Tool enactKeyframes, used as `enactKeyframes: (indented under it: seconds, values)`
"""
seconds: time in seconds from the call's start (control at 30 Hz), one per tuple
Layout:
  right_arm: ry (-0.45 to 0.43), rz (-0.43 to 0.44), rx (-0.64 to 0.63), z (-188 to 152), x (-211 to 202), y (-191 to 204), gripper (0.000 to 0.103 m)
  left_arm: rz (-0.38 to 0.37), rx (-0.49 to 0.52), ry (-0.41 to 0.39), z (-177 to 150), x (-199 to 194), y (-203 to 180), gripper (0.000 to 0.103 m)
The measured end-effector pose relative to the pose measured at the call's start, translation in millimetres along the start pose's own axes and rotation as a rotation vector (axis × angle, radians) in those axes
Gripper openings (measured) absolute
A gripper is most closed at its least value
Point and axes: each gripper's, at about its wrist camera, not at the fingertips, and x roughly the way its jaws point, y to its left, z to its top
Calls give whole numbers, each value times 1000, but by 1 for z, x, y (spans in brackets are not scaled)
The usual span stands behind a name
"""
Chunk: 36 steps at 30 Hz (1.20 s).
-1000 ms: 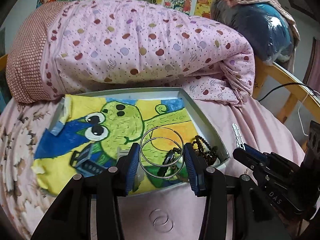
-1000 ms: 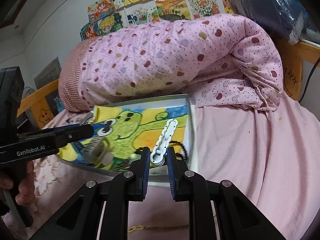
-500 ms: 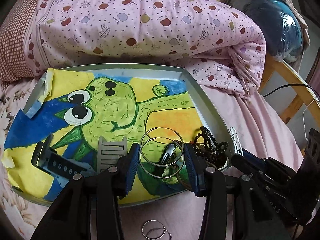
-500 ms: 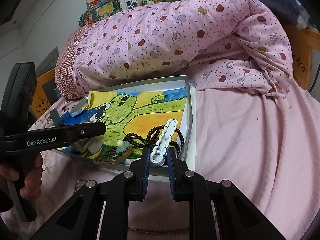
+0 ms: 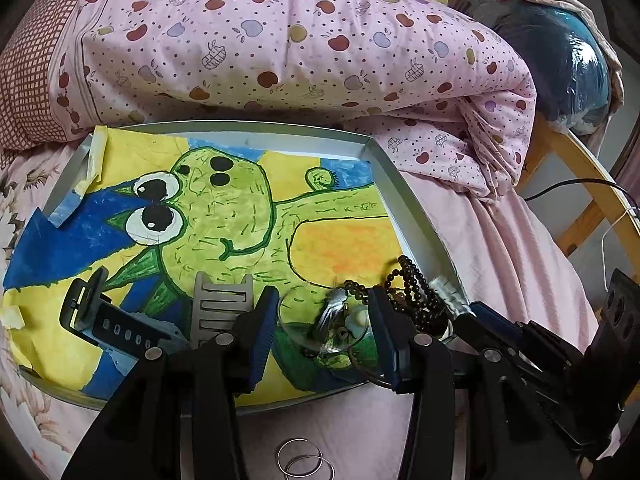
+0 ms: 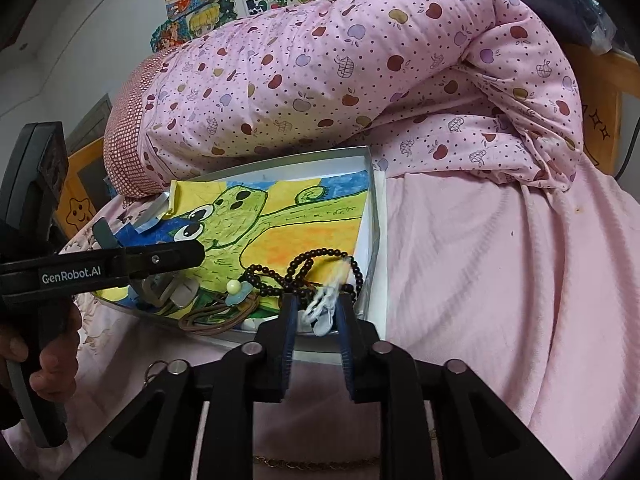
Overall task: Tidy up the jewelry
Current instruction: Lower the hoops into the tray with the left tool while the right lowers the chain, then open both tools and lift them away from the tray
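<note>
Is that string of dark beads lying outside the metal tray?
No, the dark beads lie inside the metal tray, on the frog drawing near its right wall.

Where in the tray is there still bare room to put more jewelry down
The far half of the tray is free: the drawing's frog face and orange patch, between the far rim and the black bead strand. The near edge is crowded with beads, watch strap and grey clip.

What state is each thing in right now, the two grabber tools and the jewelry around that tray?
Left gripper: open, bangles blurred between its fingers.
Right gripper: open, white clip blurred between its fingers.
Black bead necklace: heaped in the tray.
Tray: on the bed, lined with a drawing.
Small rings: on the sheet, outside the tray.
</note>
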Motion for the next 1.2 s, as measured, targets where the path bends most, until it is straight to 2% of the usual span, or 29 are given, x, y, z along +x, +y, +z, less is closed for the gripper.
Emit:
enactKeyframes:
  seconds: [0.13,0.2,0.33,0.4,0.47,0.53,0.6,0.67,0.73,0.87,1.03,1.2]
  values:
    - [-13,-15,-21,1,-4,2,37,-23,-26,-47,2,-10,2,53]
    - [-25,-21,-21,2,-7,2,41,-17,-32,-68,4,-15,1,62]
    - [-57,-42,-8,6,-15,-2,52,10,-32,-113,7,-28,-3,65]
    - [-86,-52,8,10,-23,-4,60,23,-33,-142,6,-37,-4,79]
    - [-119,-55,23,14,-32,-6,74,29,-29,-170,6,-47,-6,79]
    - [-158,-53,35,20,-43,-6,79,49,-15,-187,6,-57,-9,81]
    - [-187,-55,37,25,-52,-4,83,61,-8,-215,5,-69,-12,100]
    - [-219,-54,35,29,-63,0,91,66,-14,-267,2,-87,-14,100]
    - [-263,-61,24,33,-78,6,97,69,-14,-287,1,-100,-16,100]
    - [-332,-67,2,40,-104,19,102,88,4,-325,-4,-129,-23,101]
    - [-426,-58,-20,47,-141,37,103,111,58,-392,-18,-169,-32,101]
    - [-469,-45,-28,44,-170,55,103,128,85,-458,-33,-203,-38,101]
